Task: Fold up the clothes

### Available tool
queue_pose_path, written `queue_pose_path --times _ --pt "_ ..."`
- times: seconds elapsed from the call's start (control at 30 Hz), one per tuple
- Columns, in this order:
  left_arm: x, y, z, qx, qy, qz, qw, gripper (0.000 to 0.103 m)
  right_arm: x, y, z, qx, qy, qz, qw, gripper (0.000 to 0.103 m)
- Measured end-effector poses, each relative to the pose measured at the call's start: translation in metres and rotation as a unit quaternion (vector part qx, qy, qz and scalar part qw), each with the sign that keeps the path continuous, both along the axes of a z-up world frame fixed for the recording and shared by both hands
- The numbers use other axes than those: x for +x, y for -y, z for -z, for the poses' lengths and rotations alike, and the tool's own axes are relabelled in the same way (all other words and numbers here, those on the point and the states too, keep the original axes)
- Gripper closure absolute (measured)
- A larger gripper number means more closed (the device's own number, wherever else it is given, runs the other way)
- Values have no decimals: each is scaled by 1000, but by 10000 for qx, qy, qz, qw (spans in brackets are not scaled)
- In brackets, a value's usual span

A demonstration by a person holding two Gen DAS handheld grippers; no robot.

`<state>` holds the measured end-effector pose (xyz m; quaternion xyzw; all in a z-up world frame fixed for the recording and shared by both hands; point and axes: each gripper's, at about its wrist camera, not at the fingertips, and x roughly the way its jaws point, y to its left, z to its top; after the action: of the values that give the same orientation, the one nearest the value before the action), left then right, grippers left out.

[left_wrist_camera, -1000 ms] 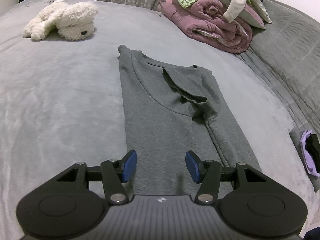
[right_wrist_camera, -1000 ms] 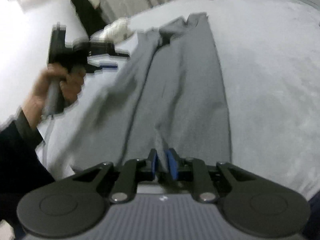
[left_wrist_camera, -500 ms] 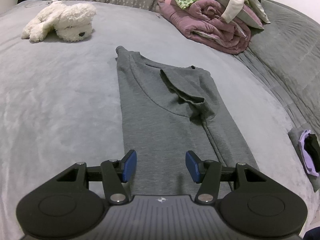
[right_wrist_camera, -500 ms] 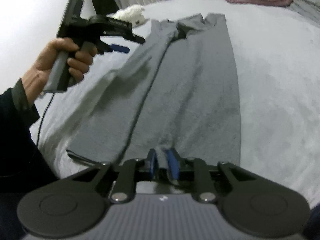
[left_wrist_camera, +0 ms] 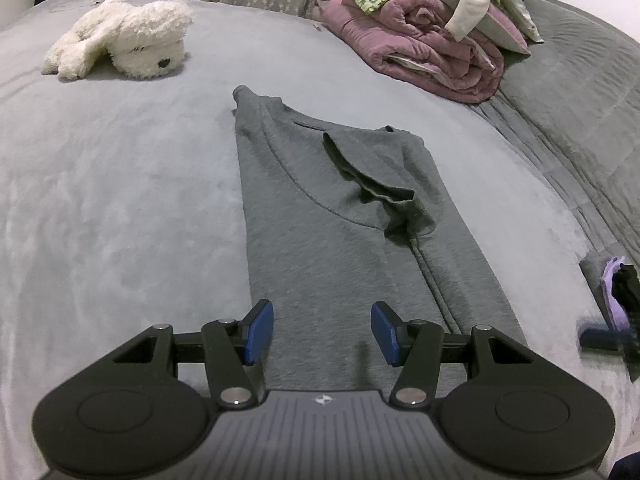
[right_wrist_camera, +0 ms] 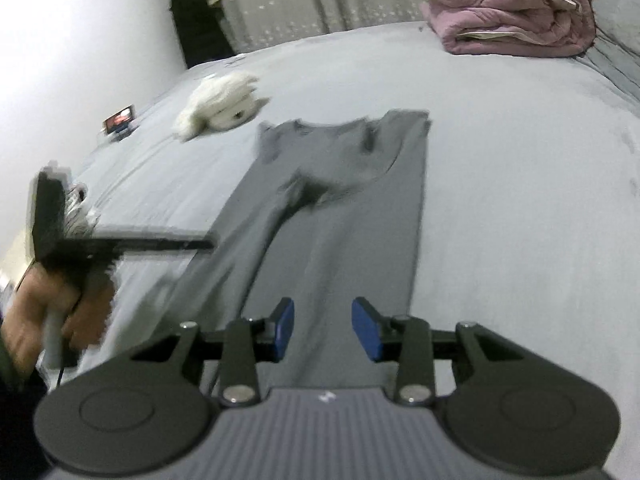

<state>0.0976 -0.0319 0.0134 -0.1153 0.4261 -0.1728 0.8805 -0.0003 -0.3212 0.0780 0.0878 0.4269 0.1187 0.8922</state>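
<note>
A dark grey shirt (left_wrist_camera: pixel 344 220) lies on the grey bed, folded lengthwise into a long strip, with a sleeve doubled over near its far end. My left gripper (left_wrist_camera: pixel 322 332) hovers over the near end of the strip, open, nothing between its blue pads. In the right wrist view the same shirt (right_wrist_camera: pixel 344 220) runs away from me, blurred by motion. My right gripper (right_wrist_camera: pixel 323 332) is open above its near hem and holds nothing. The left gripper (right_wrist_camera: pixel 120 244) shows at the left in a person's hand (right_wrist_camera: pixel 52 312).
A white plush toy (left_wrist_camera: pixel 120 36) lies at the far left of the bed. A rolled mauve quilt (left_wrist_camera: pixel 424 56) with clothes piled on it sits at the far right. A purple and black item (left_wrist_camera: pixel 616 292) lies at the right edge. A small device (right_wrist_camera: pixel 120 120) rests near the bed's left side.
My right gripper was shut on the shirt's near hem and has now opened and let it go. The shirt's lifted side has settled flat. The left gripper stays open, barely moved.
</note>
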Motion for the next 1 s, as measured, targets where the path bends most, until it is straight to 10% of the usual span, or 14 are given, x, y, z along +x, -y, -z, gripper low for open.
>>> queue_pose_path --times 0.43,0.73,0.87,1.0 --pt "4 -1 3 8 -20 83 10000 50 239 -39 24 -1176 303 -1039 9871 51" --pt "7 -4 10 -39 -159 141 9998 50 293 -100 71 -2122 654 -2160 9508 47" --pt "7 -4 11 -59 -191 160 9997 50 292 -103 78 -2003 527 -2414 9481 95" --pt "6 -1 11 -24 -164 195 9997 50 283 -97 66 -1629 927 -2233 9566 96"
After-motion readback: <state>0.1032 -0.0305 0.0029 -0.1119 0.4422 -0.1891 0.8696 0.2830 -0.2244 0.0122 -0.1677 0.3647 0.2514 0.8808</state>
